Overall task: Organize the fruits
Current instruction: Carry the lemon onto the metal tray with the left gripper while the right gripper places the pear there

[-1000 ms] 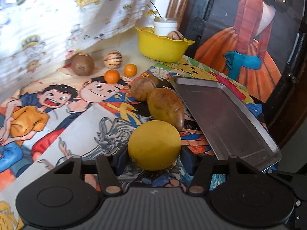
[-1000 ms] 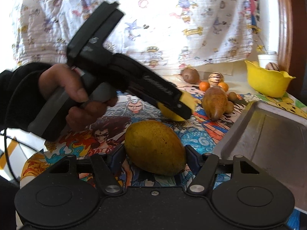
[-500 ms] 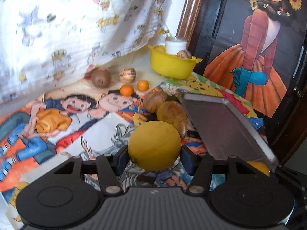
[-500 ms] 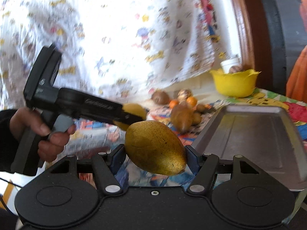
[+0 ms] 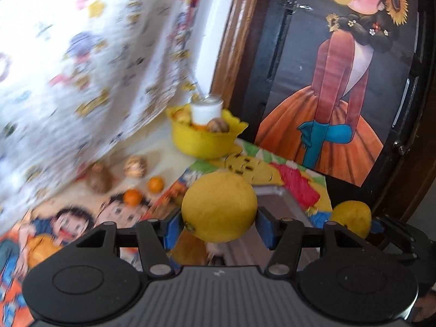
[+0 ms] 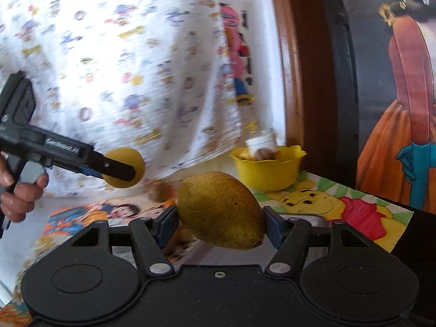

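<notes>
A round yellow fruit (image 5: 219, 207) hangs in the air, with my left gripper (image 5: 219, 226) shut on it. My right gripper (image 6: 219, 226) is shut on a speckled yellow-green mango (image 6: 220, 209), also lifted off the table. The right wrist view shows the left gripper (image 6: 124, 167) at the left, held by a hand (image 6: 19, 199), with its yellow fruit (image 6: 130, 158). The mango (image 5: 351, 218) appears at the lower right of the left wrist view. The metal tray (image 5: 283, 204) lies just behind the yellow fruit, mostly hidden.
A yellow bowl (image 5: 204, 141) with fruits and a white jar (image 5: 205, 111) stands at the back by the wooden frame. Two small oranges (image 5: 132, 196), a brown fruit (image 5: 99, 181) and a striped fruit (image 5: 135, 166) lie on the cartoon tablecloth (image 5: 68, 218). A patterned curtain (image 5: 81, 68) hangs behind.
Both grippers have risen from the table with their fruits. The right one has swung to the right, over the tray. The left gripper now shows higher and farther left in its view.
</notes>
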`<state>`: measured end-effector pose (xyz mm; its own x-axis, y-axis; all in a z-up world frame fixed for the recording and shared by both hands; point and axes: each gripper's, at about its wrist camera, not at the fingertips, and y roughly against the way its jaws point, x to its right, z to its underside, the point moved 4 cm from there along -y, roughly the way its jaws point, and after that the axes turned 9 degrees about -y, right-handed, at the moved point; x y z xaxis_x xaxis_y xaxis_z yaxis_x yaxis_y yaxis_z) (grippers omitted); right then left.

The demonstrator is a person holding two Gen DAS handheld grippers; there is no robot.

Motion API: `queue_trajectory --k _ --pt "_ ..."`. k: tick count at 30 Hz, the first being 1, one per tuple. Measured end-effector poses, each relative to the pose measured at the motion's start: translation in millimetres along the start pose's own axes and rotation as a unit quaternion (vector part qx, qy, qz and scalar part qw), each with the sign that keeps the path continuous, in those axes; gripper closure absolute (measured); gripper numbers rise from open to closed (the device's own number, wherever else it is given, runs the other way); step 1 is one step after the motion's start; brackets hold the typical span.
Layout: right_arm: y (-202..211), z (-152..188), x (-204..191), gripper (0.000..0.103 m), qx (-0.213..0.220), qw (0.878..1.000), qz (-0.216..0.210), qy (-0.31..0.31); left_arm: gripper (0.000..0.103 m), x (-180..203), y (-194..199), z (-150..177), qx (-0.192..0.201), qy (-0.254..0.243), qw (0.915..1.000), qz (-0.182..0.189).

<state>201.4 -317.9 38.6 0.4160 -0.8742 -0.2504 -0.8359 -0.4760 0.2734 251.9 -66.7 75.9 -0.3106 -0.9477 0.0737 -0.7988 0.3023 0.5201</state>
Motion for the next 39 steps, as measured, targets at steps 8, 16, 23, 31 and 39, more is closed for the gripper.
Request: queue_trajectory --k 8,16,23,31,39 --pt "-56 -16 60 0.035 -0.013 0.999 0.031 0.010 0.041 27 -81 -18 0.007 -0.020 0.9998 0.006" --pt "-112 -8 99 0.035 -0.051 0.997 0.043 0.029 0.041 28 -161 -1 -0.027 -0.009 0.9996 0.007" --pt "-146 6 104 0.035 -0.090 0.993 0.046 0.066 0.041 27 -202 11 -0.054 -0.018 0.9983 0.009" --pt "-163 19 98 0.035 -0.116 0.986 0.050 0.107 0.041 25 -217 18 -0.065 -0.032 0.9974 0.002" --pt "-167 23 99 0.035 -0.126 0.983 0.063 0.121 0.041 28 -220 19 -0.067 -0.057 0.9960 -0.014"
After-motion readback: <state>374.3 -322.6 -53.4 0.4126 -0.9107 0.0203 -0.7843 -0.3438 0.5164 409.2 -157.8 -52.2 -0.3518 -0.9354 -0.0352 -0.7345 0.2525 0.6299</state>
